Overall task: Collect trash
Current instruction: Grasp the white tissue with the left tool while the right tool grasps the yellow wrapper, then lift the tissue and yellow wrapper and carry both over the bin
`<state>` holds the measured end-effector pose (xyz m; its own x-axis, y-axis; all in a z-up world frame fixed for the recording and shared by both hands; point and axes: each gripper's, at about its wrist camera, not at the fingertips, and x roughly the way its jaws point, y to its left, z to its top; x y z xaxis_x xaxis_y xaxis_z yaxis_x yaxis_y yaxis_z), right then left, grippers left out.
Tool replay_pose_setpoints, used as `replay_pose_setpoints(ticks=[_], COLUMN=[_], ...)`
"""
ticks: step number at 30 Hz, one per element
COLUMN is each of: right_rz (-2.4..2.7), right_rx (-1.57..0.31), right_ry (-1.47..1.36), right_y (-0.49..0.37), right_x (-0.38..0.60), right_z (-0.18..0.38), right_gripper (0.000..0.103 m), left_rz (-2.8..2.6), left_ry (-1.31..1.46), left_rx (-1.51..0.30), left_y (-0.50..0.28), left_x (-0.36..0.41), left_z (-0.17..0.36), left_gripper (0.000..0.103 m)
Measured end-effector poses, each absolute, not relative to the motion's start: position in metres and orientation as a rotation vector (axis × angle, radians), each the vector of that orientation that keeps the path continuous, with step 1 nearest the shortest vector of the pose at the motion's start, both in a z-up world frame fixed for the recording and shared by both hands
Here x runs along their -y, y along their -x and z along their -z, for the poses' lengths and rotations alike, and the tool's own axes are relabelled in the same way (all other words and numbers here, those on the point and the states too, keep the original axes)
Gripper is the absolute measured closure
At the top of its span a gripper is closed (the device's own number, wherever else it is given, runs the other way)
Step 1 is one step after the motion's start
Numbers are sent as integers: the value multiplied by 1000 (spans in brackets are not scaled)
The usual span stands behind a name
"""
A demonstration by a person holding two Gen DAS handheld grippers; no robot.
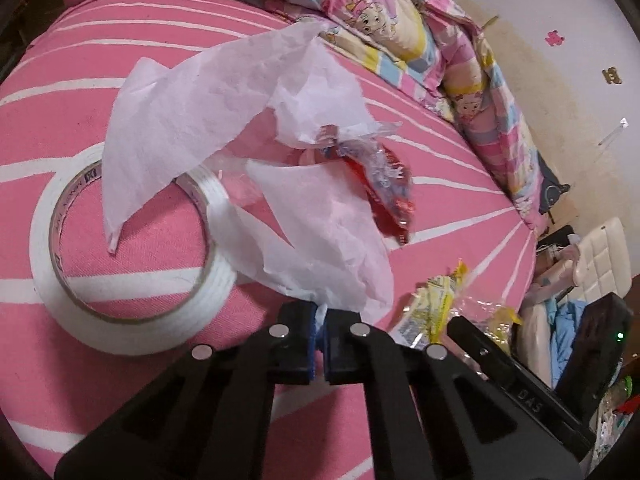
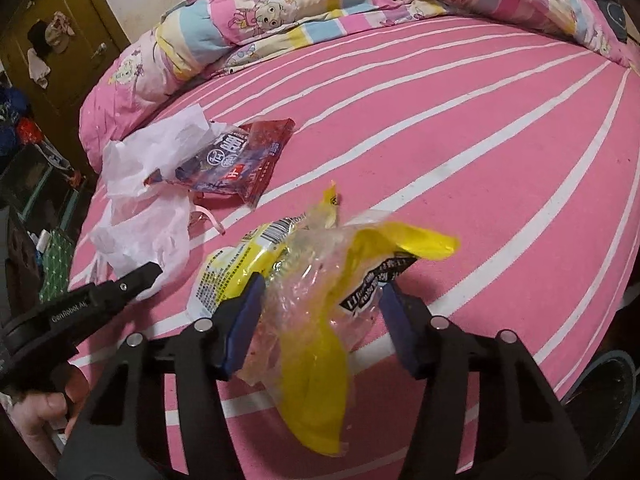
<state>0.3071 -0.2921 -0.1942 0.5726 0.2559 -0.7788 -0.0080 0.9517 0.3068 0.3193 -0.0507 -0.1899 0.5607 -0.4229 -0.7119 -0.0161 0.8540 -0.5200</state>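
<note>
- Left gripper (image 1: 322, 332): blue-padded jaws pressed nearly together, pinching a bunched corner of white tissue paper (image 1: 200, 112). The sheet fans out ahead of the fingers, crumpled, draped across the pink striped bedsheet (image 1: 440, 152).
- One flap of the tissue overlaps the far rim of a white tape roll (image 1: 128, 276), which lies flat on the sheet to the left of the gripper.
- Red snack wrapper (image 1: 384, 184) lies beyond the tissue, partly tucked beneath its upper fold; from the right wrist view the same wrapper (image 2: 236, 160) shows printed lettering and rests just beside the tissue heap (image 2: 148, 196).
- Right gripper (image 2: 320, 320): jaws spread, with a yellow-and-clear plastic wrapper (image 2: 320, 288) between the blue pads. The left pad (image 2: 244, 320) touches the plastic; whether the right pad makes contact cannot be told. The wrapper is crumpled, its yellow end hanging toward the camera.
- The same yellow wrapper (image 1: 436, 304) appears in the left view, just right of the left gripper.
- Cartoon-print quilt (image 2: 248, 28) is bunched along the far edge of the bed.
</note>
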Motion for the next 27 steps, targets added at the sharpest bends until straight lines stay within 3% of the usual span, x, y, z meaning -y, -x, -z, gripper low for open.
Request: replay_pose_setpoints(ticks=[14, 27], right_rz=[-187, -228], right_rx=[-846, -688], right_ry=[-295, -399], right_y=[-271, -190], right_x=[289, 287], right_z=[161, 94], right_gripper=[48, 48], left_rz=[304, 320], left_ry=[467, 381], left_rx=[-840, -700], left_y=[-275, -192], left_x=[54, 54], left_z=[149, 76], left_gripper=[102, 102])
